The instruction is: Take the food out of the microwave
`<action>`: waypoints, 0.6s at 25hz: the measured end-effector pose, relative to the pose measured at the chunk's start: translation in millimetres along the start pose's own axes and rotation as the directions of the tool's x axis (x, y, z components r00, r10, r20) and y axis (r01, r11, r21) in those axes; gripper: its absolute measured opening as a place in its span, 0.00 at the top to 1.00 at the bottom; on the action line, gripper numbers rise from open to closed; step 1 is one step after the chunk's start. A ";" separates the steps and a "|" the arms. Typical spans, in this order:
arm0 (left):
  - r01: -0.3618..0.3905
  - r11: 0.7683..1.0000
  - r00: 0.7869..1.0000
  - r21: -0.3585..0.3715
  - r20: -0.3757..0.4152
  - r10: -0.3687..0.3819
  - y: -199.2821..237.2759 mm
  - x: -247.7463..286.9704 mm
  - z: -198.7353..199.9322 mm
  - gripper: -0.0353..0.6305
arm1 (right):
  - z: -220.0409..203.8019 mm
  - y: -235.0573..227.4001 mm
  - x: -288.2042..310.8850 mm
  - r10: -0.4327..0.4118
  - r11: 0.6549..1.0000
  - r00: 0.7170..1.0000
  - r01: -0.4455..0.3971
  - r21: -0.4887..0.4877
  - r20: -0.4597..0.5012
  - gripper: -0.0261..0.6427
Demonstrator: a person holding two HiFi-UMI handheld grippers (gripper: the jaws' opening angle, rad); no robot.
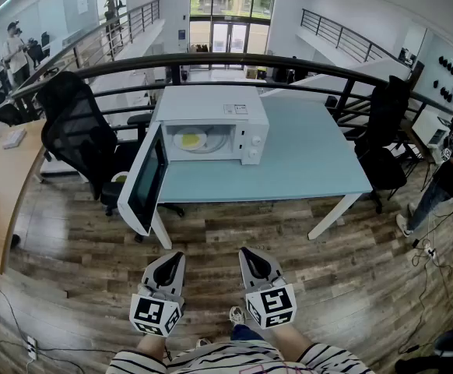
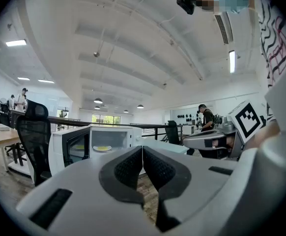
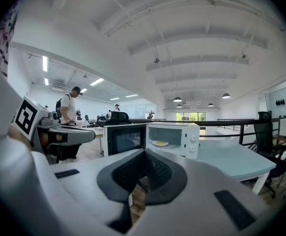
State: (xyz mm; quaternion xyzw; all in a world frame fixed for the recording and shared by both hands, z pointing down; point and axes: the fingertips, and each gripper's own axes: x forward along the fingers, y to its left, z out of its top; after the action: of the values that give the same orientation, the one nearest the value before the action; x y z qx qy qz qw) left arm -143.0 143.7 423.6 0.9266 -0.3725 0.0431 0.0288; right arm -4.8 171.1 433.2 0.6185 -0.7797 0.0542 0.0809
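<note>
A white microwave (image 1: 211, 114) stands at the back left of a pale blue table (image 1: 312, 162), its door (image 1: 145, 181) swung wide open to the left. Inside lies a white plate with yellow food (image 1: 191, 139), also seen in the left gripper view (image 2: 102, 148) and the right gripper view (image 3: 161, 143). My left gripper (image 1: 172, 257) and right gripper (image 1: 250, 252) hover side by side over the wooden floor, well short of the table. Both are shut with nothing between their pads.
A black office chair (image 1: 79, 135) stands left of the open door. A second black chair (image 1: 384, 131) sits at the table's right end. A curved black railing (image 1: 234, 61) runs behind the table. A wooden desk (image 1: 1, 185) is at far left. People stand at both sides.
</note>
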 end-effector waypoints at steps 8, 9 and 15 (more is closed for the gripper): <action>-0.021 0.999 0.999 -0.038 -0.030 0.020 2.8 29.8 -12.7 0.91 | -2.7 -28.3 24.1 0.058 0.986 0.997 -0.067 0.155 0.059 0.92; -0.031 0.998 0.999 -0.050 -0.039 0.029 4.8 36.2 -15.8 0.91 | -4.5 -34.9 29.6 0.060 0.985 0.997 -0.068 0.159 0.056 0.92; -0.118 0.977 0.992 -0.175 -0.063 0.108 16.2 72.6 -32.4 0.91 | -11.6 -73.2 62.3 0.105 0.977 0.993 -0.111 0.180 0.044 0.92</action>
State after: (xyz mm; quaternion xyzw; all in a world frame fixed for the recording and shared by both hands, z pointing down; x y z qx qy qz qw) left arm -103.9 84.9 463.5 0.8961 -0.4261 0.0356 0.1191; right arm 53.3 96.9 455.5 0.5809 -0.8052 0.1189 0.0074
